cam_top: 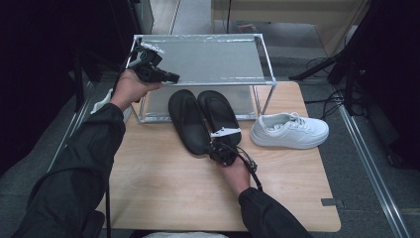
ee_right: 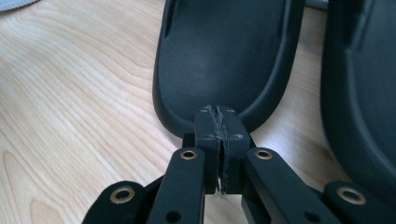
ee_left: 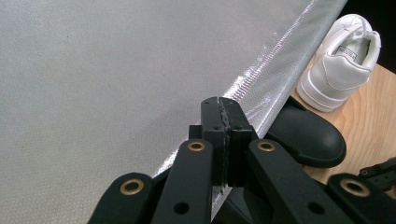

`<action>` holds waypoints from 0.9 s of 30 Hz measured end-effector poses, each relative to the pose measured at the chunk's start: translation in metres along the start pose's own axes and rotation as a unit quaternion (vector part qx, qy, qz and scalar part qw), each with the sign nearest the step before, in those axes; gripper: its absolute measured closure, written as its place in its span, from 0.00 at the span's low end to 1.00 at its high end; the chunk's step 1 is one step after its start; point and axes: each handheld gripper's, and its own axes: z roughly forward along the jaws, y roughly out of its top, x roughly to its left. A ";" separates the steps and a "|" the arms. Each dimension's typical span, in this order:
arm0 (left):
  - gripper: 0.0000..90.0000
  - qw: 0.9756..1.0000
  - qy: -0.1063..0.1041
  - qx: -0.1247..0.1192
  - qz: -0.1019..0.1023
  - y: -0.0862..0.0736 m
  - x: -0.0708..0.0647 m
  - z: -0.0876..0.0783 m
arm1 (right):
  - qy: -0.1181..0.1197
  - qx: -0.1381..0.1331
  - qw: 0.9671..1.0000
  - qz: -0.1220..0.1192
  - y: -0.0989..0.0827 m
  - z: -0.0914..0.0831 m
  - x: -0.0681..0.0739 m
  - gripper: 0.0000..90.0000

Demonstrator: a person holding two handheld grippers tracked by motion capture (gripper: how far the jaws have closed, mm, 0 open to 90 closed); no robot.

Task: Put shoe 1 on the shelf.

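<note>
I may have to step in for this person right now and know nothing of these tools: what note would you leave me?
Left claw: shut, empty, held over the top of the shelf.
Right claw: shut, empty, at the heel of the right black slipper.
Left black slipper lies beside it; white sneaker sits on the table.
Done: nothing is on the shelf top yet.
Left: probably racking the shoes.

The high view looked forward and down from above the person's side of the wooden table (cam_top: 163,193), taking in the whole top. The left gripper view rode close over the grey shelf (ee_left: 116,60) of the metal rack (cam_top: 265,54), facing along its edge toward the white sneaker (ee_left: 341,65). The right gripper view sat low and very near the black slippers (ee_right: 224,51). Both gripper views shared the slippers and tabletop with the high view.
</note>
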 end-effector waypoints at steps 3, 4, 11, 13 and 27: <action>1.00 1.000 0.001 0.000 -0.001 0.000 0.000 0.000 | 0.000 0.003 1.000 0.003 0.004 0.004 0.002 1.00; 1.00 1.000 0.000 0.000 -0.003 0.000 0.000 0.000 | 0.000 0.002 1.000 0.006 0.006 0.006 0.002 1.00; 1.00 1.000 0.002 0.002 -0.006 0.001 -0.001 0.000 | 0.005 -0.002 1.000 0.013 0.015 0.019 0.007 1.00; 1.00 1.000 0.002 0.002 -0.006 0.001 -0.001 0.000 | 0.008 -0.006 1.000 0.016 0.019 0.024 0.010 1.00; 1.00 1.000 -0.004 -0.002 -0.009 0.000 0.002 0.001 | 0.002 -0.040 0.999 0.026 0.060 0.047 0.015 1.00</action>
